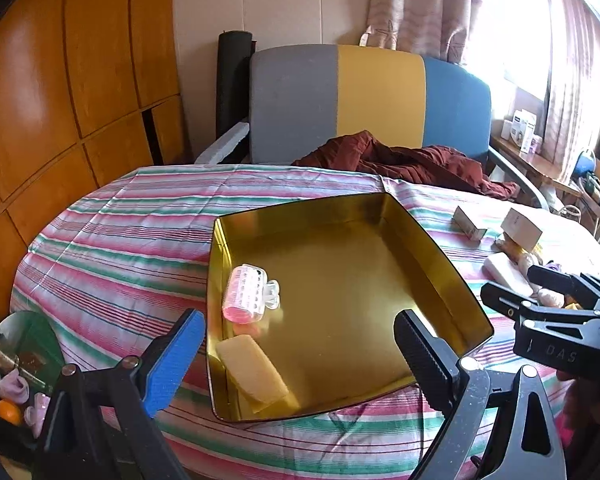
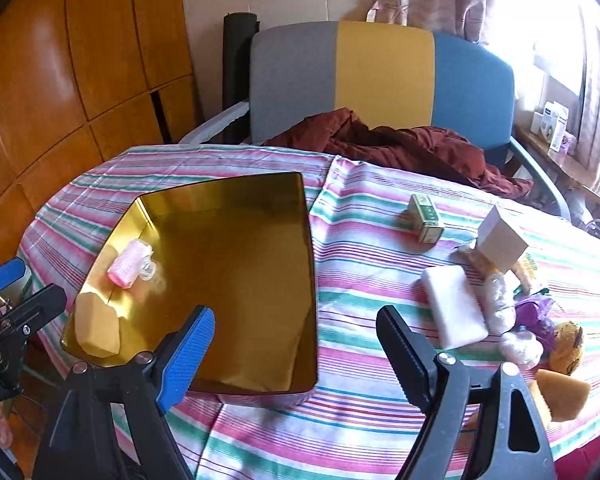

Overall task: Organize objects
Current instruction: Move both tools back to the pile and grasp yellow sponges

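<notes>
both claws released, right claw (image 2: 296, 354) nearer white rectangular foam block (image 2: 454, 306) ahead-right, long axis pointing away; left claw (image 1: 300, 354) over shiny gold metal tray (image 1: 440, 256).

Both grippers (image 1: 300, 346) (image 2: 296, 350) agape, empty.

We look down from the left tool (image 1: 300, 354) over the gold tray (image 1: 428, 240) at close range, from the right tool (image 2: 296, 354) slightly further right, both facing the tricolour chair (image 2: 380, 76), sharing tray, striped table (image 2: 360, 280) and chair
</notes>
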Tool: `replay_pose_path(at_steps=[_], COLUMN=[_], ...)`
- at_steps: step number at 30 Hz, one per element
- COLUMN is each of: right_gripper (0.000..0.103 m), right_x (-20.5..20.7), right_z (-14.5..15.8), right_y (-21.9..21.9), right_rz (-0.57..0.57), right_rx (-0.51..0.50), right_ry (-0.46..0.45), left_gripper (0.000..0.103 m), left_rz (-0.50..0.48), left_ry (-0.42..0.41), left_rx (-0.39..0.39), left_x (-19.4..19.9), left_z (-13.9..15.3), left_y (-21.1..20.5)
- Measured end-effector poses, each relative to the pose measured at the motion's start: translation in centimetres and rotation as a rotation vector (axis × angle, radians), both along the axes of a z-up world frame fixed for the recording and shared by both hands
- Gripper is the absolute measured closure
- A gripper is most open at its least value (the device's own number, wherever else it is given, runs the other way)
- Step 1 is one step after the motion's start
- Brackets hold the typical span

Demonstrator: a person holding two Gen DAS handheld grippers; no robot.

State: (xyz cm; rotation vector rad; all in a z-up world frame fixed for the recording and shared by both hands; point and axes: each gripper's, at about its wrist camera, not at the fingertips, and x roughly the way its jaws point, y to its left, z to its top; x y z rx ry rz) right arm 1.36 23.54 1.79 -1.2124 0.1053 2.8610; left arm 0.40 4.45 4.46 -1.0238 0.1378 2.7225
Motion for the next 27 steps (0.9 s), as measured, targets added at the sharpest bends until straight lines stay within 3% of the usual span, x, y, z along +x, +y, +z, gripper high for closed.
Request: replay_pose_path(at_steps=[6,12,21,27], right_gripper=[0.018,0.018,0.018,0.018], right_x=[0.5,1.8,6.1,9.2], right_z=[-0.3,0.0,1.2,1.4], right_y=[2.4,7.5,18.4,25.1], right_rz=[-0.060,-0.159,-0.450,-0.622], right_rx=[0.007,0.021,0.043,-0.036], right_ry=[-0.006,-0.013,0.002,0.041], left_gripper=[0.007,0.007,0.007,0.007], left_rz=[-0.042,-0.116,-0.265,-0.423], left_ry=[-0.001,-0.001,-0.013,-0.016], left_rx=[-0.015,-0.018,-0.013,-0.018], left_x=[0.0,0.2,0.3,0.8], left_z=[0.0,0.2,0.0,0.0], left_y=[1.3,3.3,8.2,13.1])
